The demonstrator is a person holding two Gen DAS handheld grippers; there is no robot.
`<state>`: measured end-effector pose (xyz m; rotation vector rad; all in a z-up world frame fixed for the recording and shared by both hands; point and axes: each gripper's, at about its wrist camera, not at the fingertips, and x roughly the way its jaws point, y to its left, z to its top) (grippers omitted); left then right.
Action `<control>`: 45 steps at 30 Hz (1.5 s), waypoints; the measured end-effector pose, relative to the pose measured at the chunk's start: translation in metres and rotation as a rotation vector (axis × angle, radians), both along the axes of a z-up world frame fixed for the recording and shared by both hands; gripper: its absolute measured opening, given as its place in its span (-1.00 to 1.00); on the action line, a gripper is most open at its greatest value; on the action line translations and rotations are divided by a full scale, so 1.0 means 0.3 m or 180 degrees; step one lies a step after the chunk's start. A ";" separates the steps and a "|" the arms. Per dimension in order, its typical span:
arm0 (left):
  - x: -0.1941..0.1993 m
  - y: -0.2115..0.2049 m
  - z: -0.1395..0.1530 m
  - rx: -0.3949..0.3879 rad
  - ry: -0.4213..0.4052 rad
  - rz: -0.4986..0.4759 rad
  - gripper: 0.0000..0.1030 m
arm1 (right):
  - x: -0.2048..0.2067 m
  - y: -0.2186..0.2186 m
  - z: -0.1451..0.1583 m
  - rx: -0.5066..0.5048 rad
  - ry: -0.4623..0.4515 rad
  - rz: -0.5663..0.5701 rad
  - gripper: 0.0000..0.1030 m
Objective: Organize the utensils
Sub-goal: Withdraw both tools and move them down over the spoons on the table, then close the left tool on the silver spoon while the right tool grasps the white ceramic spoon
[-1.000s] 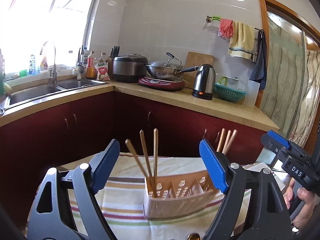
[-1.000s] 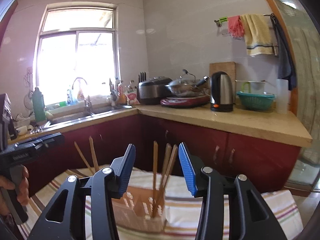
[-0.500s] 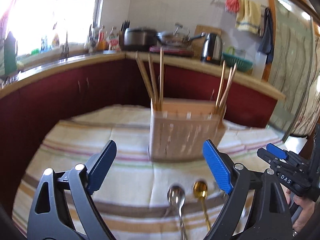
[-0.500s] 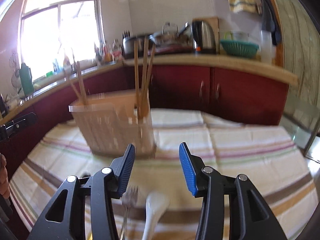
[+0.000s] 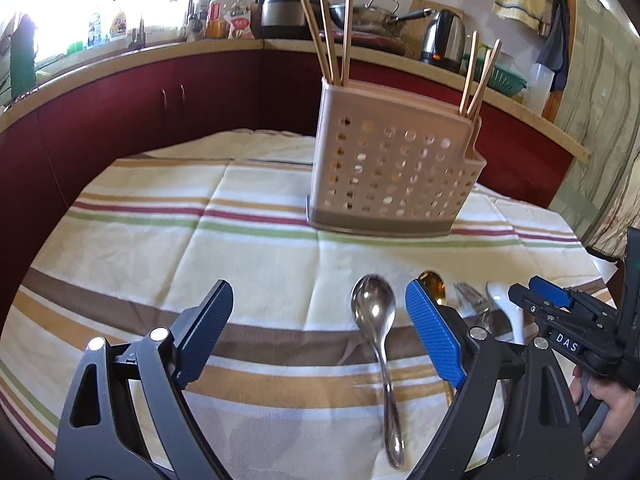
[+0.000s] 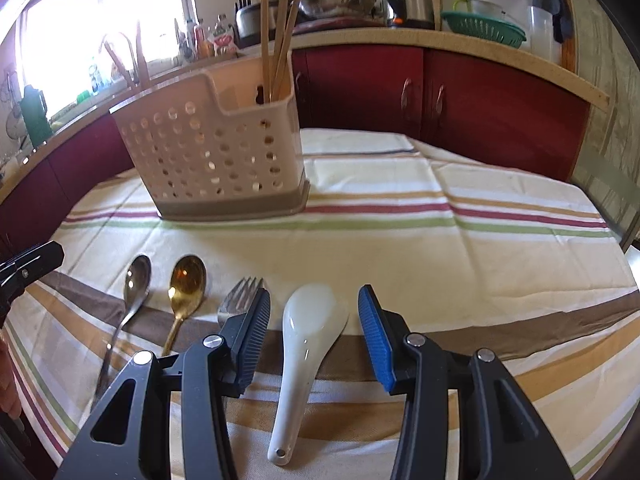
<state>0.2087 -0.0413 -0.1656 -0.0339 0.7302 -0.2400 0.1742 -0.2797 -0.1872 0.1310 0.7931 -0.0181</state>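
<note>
Chopsticks [image 6: 280,24] already stand in the perforated caddy [image 6: 212,152] toward the desk's [image 6: 440,248] far edge. Still lying along the near edge: steel spoon [image 5: 374,320], gold spoon [image 6: 185,284], fork [image 6: 236,300] and white ceramic spoon [image 6: 304,344], bowls and tines toward the caddy, handles toward the near edge. The left tool [image 5: 318,336] and right tool [image 6: 314,334] are both spread, holding nothing; the right straddles the ceramic spoon.

Beige perforated caddy [image 6: 216,152], striped cloth [image 6: 440,240], white spoon [image 6: 308,344], gold spoon [image 6: 186,284].
</note>
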 end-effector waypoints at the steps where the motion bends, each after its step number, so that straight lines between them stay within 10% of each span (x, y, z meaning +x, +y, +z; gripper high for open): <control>1: 0.002 -0.002 -0.007 -0.0002 0.0021 0.0004 0.67 | 0.008 -0.001 -0.009 0.0001 0.0051 0.0004 -0.11; 27: 0.085 -0.165 -0.143 0.0146 0.0439 -0.0173 0.64 | 0.025 -0.054 -0.028 0.0129 0.0273 0.0103 -0.21; 45: 0.106 -0.201 -0.173 0.0241 0.0492 -0.0294 -0.02 | 0.023 -0.069 -0.018 0.0218 0.0248 0.0173 -0.21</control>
